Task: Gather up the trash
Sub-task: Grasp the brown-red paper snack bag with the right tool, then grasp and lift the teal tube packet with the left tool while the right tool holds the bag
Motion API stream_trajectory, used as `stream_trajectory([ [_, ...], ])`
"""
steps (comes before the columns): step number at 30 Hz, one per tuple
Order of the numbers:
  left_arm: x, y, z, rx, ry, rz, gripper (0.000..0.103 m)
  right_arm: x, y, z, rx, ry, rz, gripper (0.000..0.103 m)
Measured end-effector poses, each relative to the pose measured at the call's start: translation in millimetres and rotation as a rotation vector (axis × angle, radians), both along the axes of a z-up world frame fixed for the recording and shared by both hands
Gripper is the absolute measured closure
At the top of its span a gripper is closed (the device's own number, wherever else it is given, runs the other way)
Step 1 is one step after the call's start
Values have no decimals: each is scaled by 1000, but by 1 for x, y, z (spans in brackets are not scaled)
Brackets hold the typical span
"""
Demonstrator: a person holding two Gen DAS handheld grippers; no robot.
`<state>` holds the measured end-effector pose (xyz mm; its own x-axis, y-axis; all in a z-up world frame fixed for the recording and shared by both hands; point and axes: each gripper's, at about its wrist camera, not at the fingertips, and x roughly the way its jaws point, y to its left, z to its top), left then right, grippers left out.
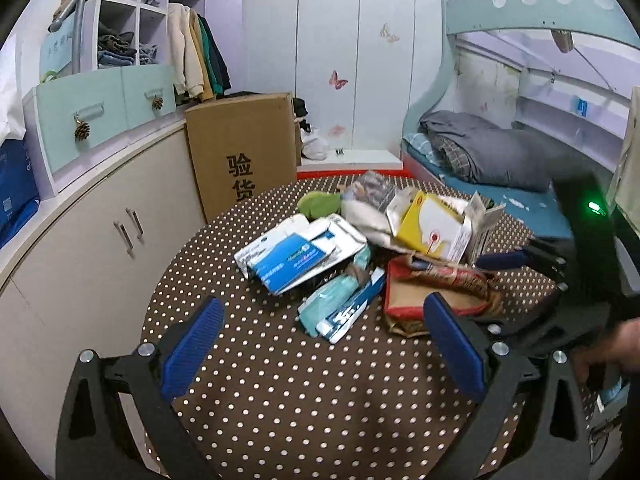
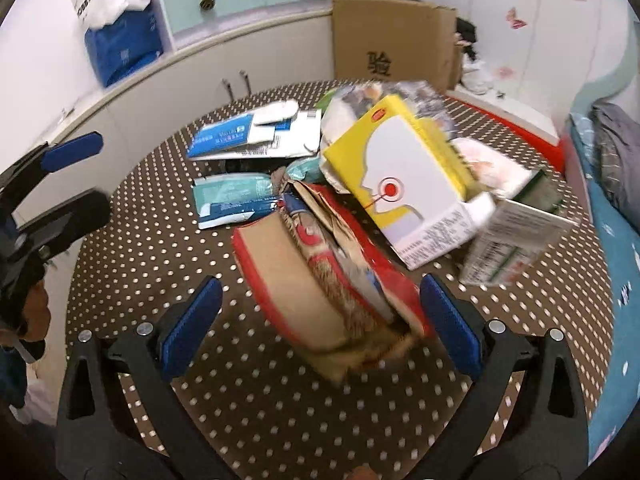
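A pile of trash lies on the round brown polka-dot table (image 1: 280, 400). It holds a flattened blue and white carton (image 1: 292, 258), a teal and blue wrapper (image 1: 340, 304), a crumpled red and tan carton (image 1: 432, 292) and a yellow and white box (image 1: 432, 228). My left gripper (image 1: 324, 350) is open and empty, just short of the teal wrapper. My right gripper (image 2: 320, 328) is open, its jaws on either side of the red and tan carton (image 2: 320, 280), apart from it. The yellow box (image 2: 404, 184) and a white and green carton (image 2: 512, 244) lie behind.
White cabinets (image 1: 100, 240) curve along the left, with a cardboard box (image 1: 244, 148) beside them. A bunk bed with grey bedding (image 1: 500, 156) stands to the right. The right gripper shows in the left wrist view (image 1: 532, 260), and the left gripper in the right wrist view (image 2: 60, 176).
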<state>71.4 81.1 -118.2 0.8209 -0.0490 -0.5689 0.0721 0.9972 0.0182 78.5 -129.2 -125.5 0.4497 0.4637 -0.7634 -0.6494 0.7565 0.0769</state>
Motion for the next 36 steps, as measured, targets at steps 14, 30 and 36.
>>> stream_trajectory([
  [14,44,-23,-32,90,95,-96,5,-12,-43,2,77,3,-85,40],
  [30,89,-42,-56,84,297,-257,57,-42,-113,14,242,16,-207,40],
  [36,78,-53,-52,97,292,-274,68,-43,-122,11,252,22,-225,40],
])
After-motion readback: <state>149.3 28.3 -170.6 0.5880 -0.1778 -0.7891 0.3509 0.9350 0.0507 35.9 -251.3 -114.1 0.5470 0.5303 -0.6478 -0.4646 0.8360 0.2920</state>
